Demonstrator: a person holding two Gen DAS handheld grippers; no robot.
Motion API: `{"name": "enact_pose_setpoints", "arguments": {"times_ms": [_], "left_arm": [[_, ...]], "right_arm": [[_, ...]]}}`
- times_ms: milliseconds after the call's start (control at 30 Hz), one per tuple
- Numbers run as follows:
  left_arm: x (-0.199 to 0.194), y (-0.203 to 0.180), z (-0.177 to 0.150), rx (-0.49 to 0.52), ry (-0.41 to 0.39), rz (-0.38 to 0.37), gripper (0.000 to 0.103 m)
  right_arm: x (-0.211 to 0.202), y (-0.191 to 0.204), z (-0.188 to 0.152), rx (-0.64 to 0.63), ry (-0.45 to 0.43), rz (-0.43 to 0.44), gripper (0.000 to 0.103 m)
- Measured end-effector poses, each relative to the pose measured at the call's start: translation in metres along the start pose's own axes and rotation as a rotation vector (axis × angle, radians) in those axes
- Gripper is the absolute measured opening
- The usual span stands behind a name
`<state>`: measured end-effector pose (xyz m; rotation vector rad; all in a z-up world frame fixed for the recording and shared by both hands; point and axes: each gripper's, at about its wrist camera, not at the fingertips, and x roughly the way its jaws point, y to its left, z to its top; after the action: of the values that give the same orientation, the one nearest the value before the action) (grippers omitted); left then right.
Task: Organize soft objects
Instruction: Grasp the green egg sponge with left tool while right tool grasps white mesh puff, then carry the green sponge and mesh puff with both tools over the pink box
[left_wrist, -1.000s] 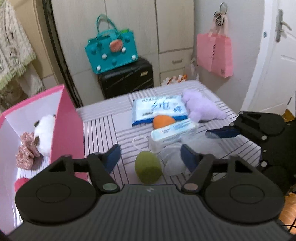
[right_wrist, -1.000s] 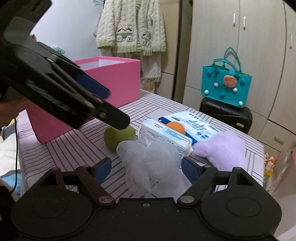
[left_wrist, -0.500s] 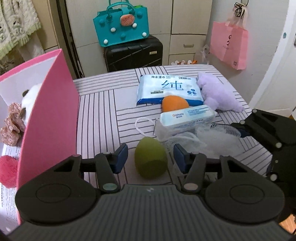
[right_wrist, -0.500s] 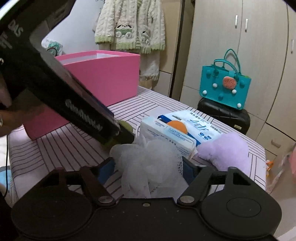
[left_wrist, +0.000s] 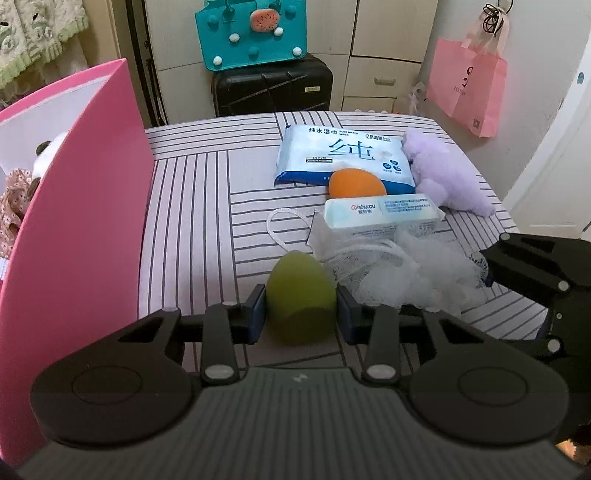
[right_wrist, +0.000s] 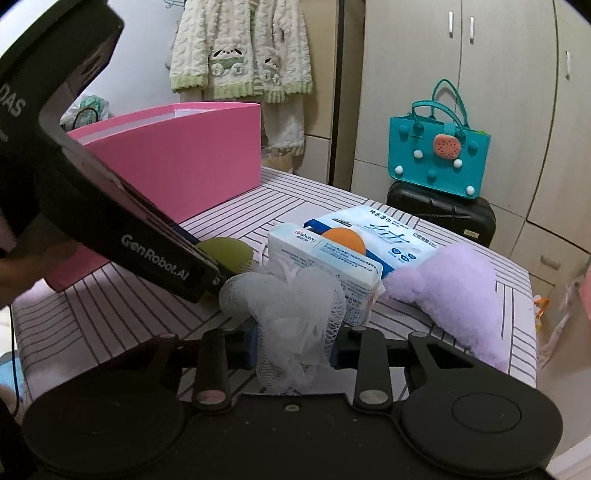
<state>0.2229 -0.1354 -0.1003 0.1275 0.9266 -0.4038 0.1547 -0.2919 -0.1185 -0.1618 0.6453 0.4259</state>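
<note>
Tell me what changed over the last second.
Both tools advanced and closed: the left tool shut on the green sponge, the right tool shut on the white bath pouf. The wipes pack, tissue pack, orange sponge and purple plush stayed put.

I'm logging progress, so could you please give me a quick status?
Left gripper shut on green sponge. Right gripper shut on mesh pouf. Path to pink box clear.

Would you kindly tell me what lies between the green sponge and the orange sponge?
The small tissue pack, beside the white mesh pouf, seen in the left wrist view.
</note>
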Motion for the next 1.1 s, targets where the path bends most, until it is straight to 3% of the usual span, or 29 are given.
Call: {"name": "enact_pose_setpoints", "arguments": {"times_ms": [233,667,1100], "left_arm": [[-0.017,0.005,-0.006,-0.024,-0.016,-0.012,0.036],[-0.058,0.0,-0.03,0.061,0.001,-0.061,0.036],[-0.092,0.005,-0.05,0.112,0.087,-0.176,0.036]], "right_arm": [[-0.011,0.002,-0.002,0.048,0.005,0.051,0.033],[-0.038,0.016,-0.006,0.093,0.035,0.127,0.033],[-0.066,0.037,0.001,0.106,0.125,0.172,0.033]]}}
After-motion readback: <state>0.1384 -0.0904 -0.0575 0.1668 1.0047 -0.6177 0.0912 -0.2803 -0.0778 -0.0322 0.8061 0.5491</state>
